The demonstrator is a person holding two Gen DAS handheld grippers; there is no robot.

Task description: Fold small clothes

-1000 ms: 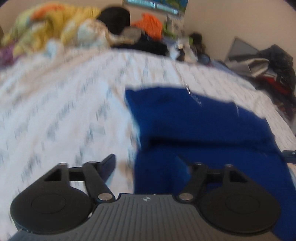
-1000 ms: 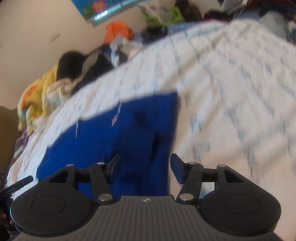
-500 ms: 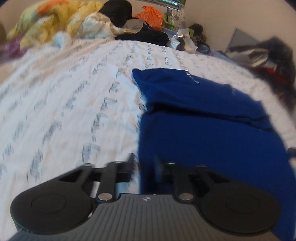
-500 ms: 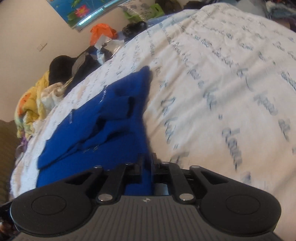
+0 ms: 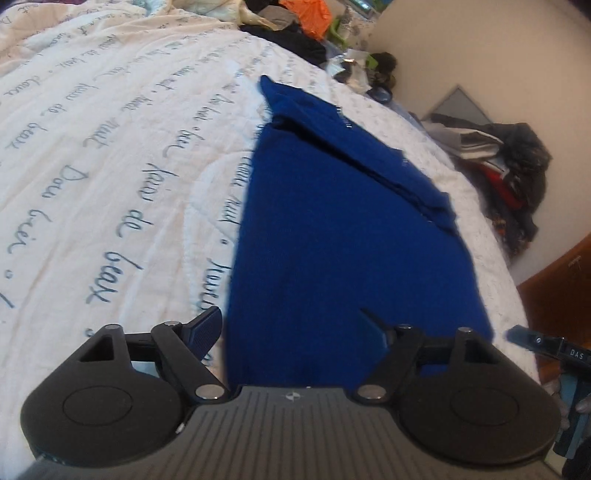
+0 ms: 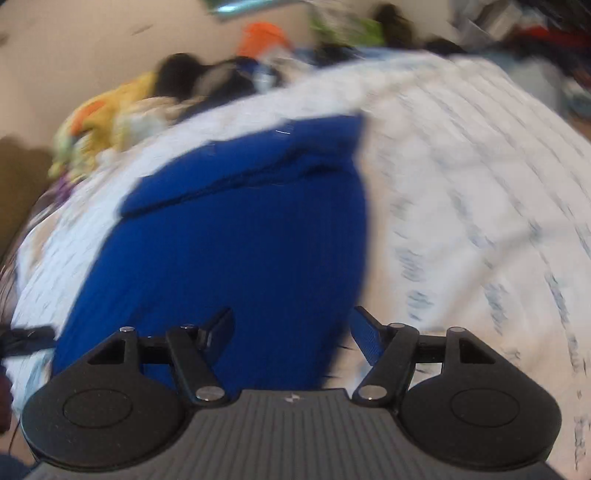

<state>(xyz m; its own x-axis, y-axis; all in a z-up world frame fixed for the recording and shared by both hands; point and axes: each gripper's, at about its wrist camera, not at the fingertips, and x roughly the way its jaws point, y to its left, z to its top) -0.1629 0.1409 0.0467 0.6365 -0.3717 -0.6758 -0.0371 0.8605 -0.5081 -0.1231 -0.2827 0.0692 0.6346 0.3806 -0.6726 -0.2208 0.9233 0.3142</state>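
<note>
On the bed: a blue garment lies flat on a white quilt printed with handwriting, its far end already folded over into a thicker band.
Left gripper: released, fingers spread wide, holding nothing; it straddles the garment's near left edge, one finger over quilt, the other over blue cloth.
Right gripper: also released and empty, fingers apart; it sits at the near right edge, its right finger over quilt. This view is blurred.
Garment's long axis: runs away from both grippers, toward the clutter of clothes at the bed's far side.
Nearer hand: neither clearly; each is just beside its own near corner.
Likely next move: both pinch the near hem and carry it forward over the garment.
</note>
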